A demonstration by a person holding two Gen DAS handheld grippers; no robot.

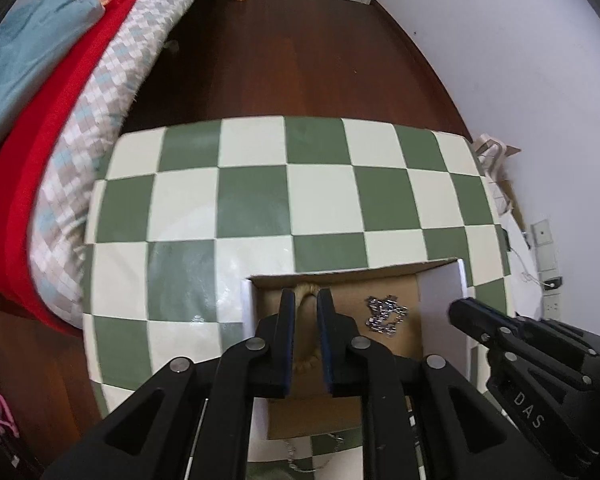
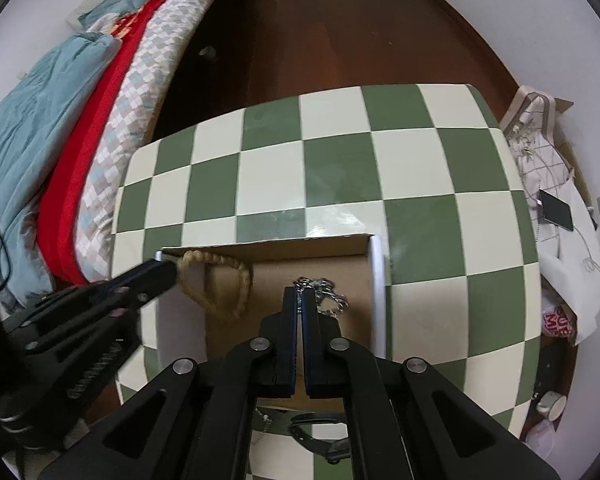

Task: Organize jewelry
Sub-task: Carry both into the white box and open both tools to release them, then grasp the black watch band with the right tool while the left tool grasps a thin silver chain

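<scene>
An open cardboard box [image 1: 444, 292] [image 2: 374, 276] stands on the green-and-cream checkered table [image 1: 324, 196] [image 2: 340, 176]. My left gripper [image 1: 303, 297] [image 2: 168, 270] is shut on a tan braided rope bracelet [image 1: 306, 334] [image 2: 220, 280], held over the left part of the box. A silver chain [image 1: 386, 314] [image 2: 328, 294] lies on the box floor to the right. My right gripper [image 2: 301, 294] [image 1: 460, 310] is nearly shut, its tips above the chain; whether it grips the chain I cannot tell.
Another thin chain [image 1: 300, 460] [image 2: 265, 416] and a dark strap [image 2: 316, 436] lie on the table in front of the box. A bed [image 1: 60, 120] [image 2: 80, 120] runs along the left. Wood floor [image 1: 292, 48] lies beyond. Clutter and a phone [image 2: 556, 210] are at the right wall.
</scene>
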